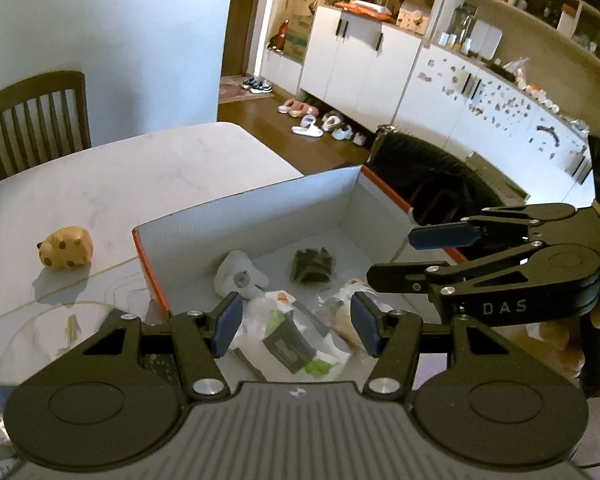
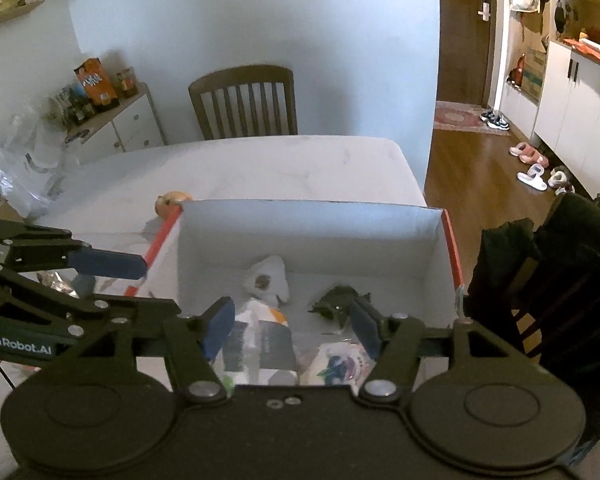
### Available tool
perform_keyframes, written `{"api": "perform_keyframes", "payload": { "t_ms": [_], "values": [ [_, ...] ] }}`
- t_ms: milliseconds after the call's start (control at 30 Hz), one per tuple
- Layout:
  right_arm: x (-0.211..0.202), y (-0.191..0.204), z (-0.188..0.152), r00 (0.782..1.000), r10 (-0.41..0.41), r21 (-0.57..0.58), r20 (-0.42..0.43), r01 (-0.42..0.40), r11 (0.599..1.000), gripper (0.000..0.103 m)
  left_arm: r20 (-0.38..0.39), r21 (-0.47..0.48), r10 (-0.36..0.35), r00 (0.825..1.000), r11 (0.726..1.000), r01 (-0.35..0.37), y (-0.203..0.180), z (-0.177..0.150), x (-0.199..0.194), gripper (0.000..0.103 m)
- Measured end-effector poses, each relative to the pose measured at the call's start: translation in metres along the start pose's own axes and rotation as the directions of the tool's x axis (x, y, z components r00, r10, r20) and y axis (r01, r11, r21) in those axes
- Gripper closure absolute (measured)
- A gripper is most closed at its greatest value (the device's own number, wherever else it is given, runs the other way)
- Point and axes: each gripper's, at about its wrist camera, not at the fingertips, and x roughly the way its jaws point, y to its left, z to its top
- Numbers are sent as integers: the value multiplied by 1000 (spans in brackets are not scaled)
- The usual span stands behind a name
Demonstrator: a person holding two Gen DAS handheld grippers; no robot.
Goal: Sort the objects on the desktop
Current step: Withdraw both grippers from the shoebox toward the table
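- Orange-edged white cardboard box (image 1: 256, 216) sits on the marble table (image 1: 100, 184), its long axis running from 7 toward 1 o'clock in the left wrist view.
- Inside lie a white figure (image 1: 238, 276), a dark green crumpled thing (image 1: 312, 266) and plastic-wrapped packets (image 1: 296, 336); the packet labels are too blurred to read.
- Left claw (image 1: 294, 326) hangs above the packets, fingers apart and holding nothing.
- Right claw (image 2: 292, 330) hangs over the same box, fingers apart, empty; its body cuts off the near packets.
- A tan spotted toy (image 1: 66, 254) stands on the table at 9 o'clock of the box, snout toward 9; the right wrist view shows only its top behind the box corner.
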Motion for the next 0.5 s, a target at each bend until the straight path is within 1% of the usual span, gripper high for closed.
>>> {"api": "perform_keyframes", "payload": {
  "t_ms": [167, 267, 367, 467, 500],
  "values": [
    [-11, 15, -7, 1000, -4, 8, 18, 4, 1000, 33, 22, -1, -25, 999, 1000, 25, 5, -11, -20, 45],
    [-15, 25, -12, 999, -15, 11, 29, 14, 1000, 28, 34, 23, -23, 999, 999, 22, 8, -18, -32, 45],
    [-18, 36, -17, 999, -18, 17, 35, 17, 1000, 25, 37, 27, -27, 999, 999, 26, 15, -25, -43, 45],
    [-19, 47, -20, 999, -18, 23, 39, 17, 1000, 23, 44, 30, -28, 999, 999, 27, 25, -33, -55, 44],
    [-19, 52, -20, 999, -17, 24, 39, 16, 1000, 23, 46, 30, -28, 999, 999, 27, 29, -36, -58, 42]
  ]
}}
